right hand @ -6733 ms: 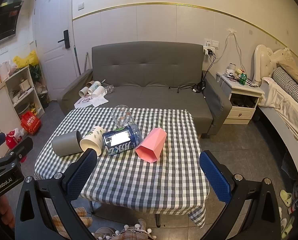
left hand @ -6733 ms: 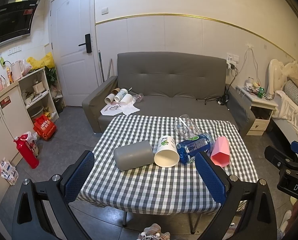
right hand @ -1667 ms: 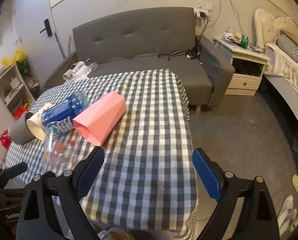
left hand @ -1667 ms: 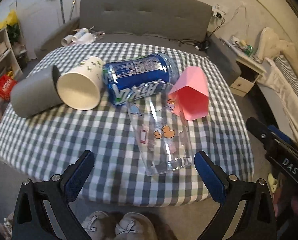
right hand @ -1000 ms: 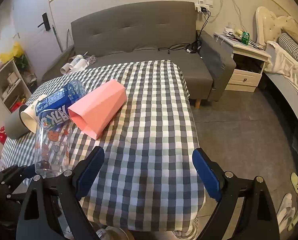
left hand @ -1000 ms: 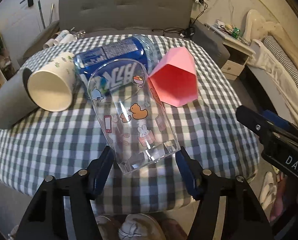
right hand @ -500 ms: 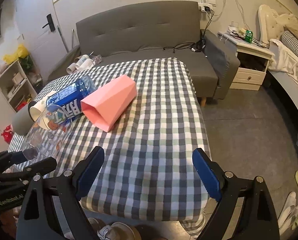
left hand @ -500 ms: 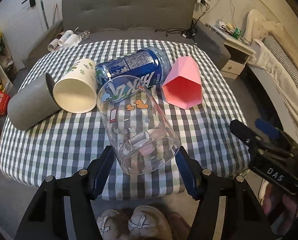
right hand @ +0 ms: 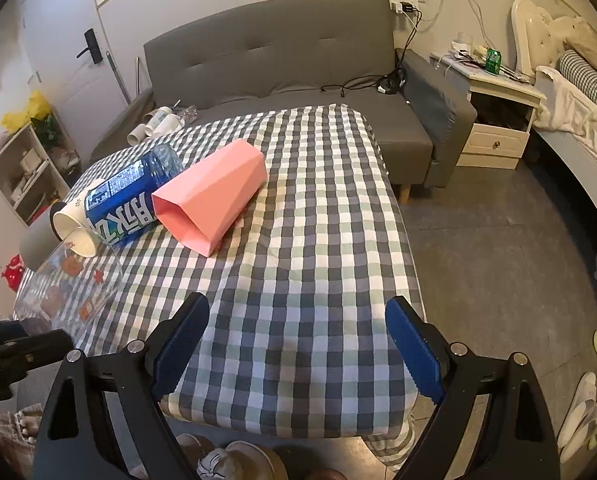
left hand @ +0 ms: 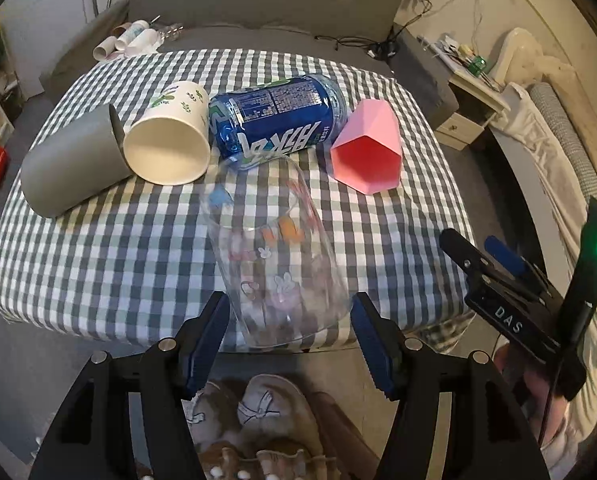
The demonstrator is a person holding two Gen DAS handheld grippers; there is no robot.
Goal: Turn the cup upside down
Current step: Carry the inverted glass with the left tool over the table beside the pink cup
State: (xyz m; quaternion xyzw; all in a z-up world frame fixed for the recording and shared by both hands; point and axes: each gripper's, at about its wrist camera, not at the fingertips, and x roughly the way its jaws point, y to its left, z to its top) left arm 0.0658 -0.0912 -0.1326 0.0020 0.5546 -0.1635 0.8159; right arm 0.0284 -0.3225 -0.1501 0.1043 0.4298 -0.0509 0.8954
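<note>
My left gripper (left hand: 290,320) is shut on a clear glass cup with cartoon prints (left hand: 274,252), gripping its thick base end; the cup tilts away over the checked tablecloth (left hand: 98,264), its mouth toward the table. The cup also shows at the left of the right wrist view (right hand: 70,284). My right gripper (right hand: 298,336) is open and empty above the table's front right part. It shows at the right in the left wrist view (left hand: 498,272).
Lying on their sides on the table are a grey cup (left hand: 70,168), a white paper cup (left hand: 170,140), a blue can-shaped cup (left hand: 278,120) and a pink faceted cup (left hand: 368,152). A grey sofa (right hand: 282,60) stands behind, a nightstand (right hand: 494,120) at right.
My left gripper closed on the lying glass cup, lifted it and has been tipping it, mouth turning downward toward the table. The right gripper has stayed open, drifting slightly.
</note>
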